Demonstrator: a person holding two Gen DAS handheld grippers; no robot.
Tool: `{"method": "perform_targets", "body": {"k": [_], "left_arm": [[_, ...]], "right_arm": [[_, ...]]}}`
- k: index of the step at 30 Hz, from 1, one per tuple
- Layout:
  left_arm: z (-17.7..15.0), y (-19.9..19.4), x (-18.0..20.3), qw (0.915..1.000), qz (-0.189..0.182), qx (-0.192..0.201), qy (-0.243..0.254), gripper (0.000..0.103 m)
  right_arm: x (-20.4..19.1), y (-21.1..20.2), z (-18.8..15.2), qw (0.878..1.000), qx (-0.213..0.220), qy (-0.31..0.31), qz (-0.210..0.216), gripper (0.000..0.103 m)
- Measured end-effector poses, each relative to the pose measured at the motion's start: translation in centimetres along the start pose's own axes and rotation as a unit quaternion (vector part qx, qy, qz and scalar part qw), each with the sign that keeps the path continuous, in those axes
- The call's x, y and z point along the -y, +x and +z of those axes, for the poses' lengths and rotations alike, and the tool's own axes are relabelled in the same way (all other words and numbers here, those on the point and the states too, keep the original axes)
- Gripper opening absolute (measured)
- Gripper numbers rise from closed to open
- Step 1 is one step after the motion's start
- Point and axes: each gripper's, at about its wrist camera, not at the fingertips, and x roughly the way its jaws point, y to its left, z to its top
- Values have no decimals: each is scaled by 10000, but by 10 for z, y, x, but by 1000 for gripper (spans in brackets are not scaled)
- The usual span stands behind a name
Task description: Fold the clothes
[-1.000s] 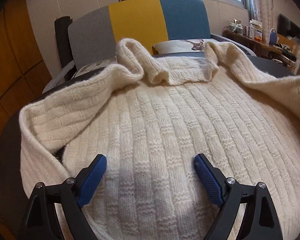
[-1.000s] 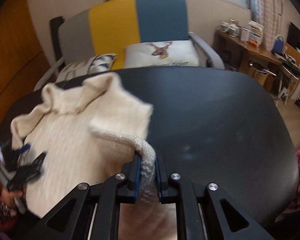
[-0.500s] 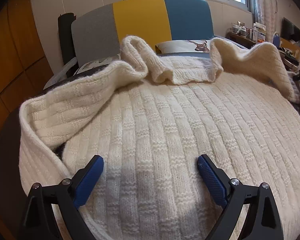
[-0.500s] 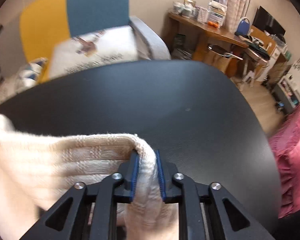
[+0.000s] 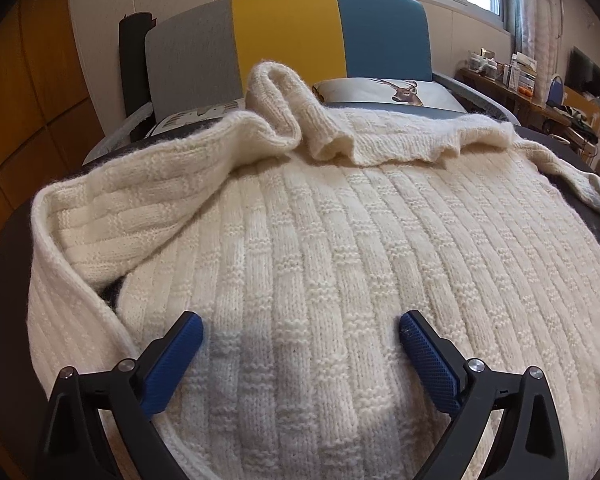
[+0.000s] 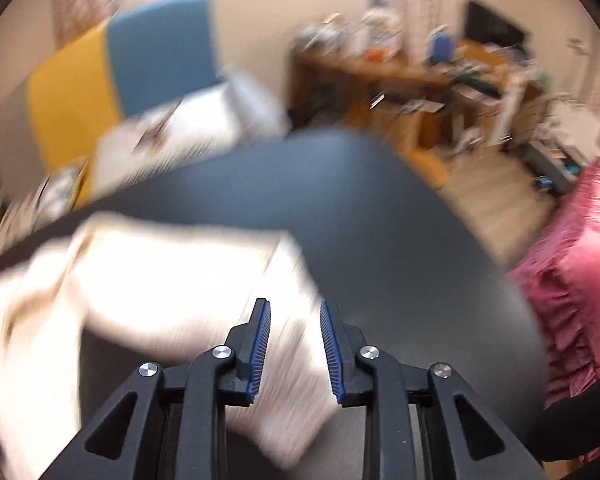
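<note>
A cream knitted sweater (image 5: 320, 248) lies spread on the dark round table (image 5: 4, 280). Its collar (image 5: 284, 108) is bunched at the far side, and one sleeve (image 5: 132, 220) is folded in at the left. My left gripper (image 5: 300, 332) hovers wide open over the sweater's near part, with nothing between its blue pads. The right wrist view is badly blurred. There my right gripper (image 6: 295, 312) has its jaws slightly apart over the other sleeve (image 6: 180, 280), which lies stretched out on the table (image 6: 380, 220). The pads do not seem to press on the sleeve.
A grey, yellow and blue sofa (image 5: 284, 36) with a deer pillow (image 5: 396, 90) stands behind the table. A cluttered wooden desk (image 6: 380, 68) is at the far right. Pink ruffled fabric (image 6: 572, 264) lies beyond the table's right edge.
My right gripper carried the sleeve cuff out to the right and down, then its jaws parted off the cuff. The sleeve that was lifted now lies flat. My left gripper stayed put.
</note>
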Motion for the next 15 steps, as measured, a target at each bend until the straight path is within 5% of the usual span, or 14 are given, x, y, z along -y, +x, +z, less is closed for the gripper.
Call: {"method": "perform_targets", "body": {"k": [3,7,8,10,15], "left_arm": [[0,-1,-1,10000,-8,-4,-6,100],[1,0,-1,10000,-14,-13,-9,100],[1,0,-1,10000,-16,-15,-9,101],[1,0,-2,10000,-17,-19,-10,101],[1,1,-2,10000,2,-26,-13,102]], "right_arm": [[-22,9,-42,9976,-360,-586,-8,26],[-33,20,-64,9957,-143,-857,-321,27],[-32,23,-62,9952,-102,-902,-371,26],[-29,25,-54,9949,-83,-941,-357,6],[5,0,-3,9982,523,-239,-175,2]]}}
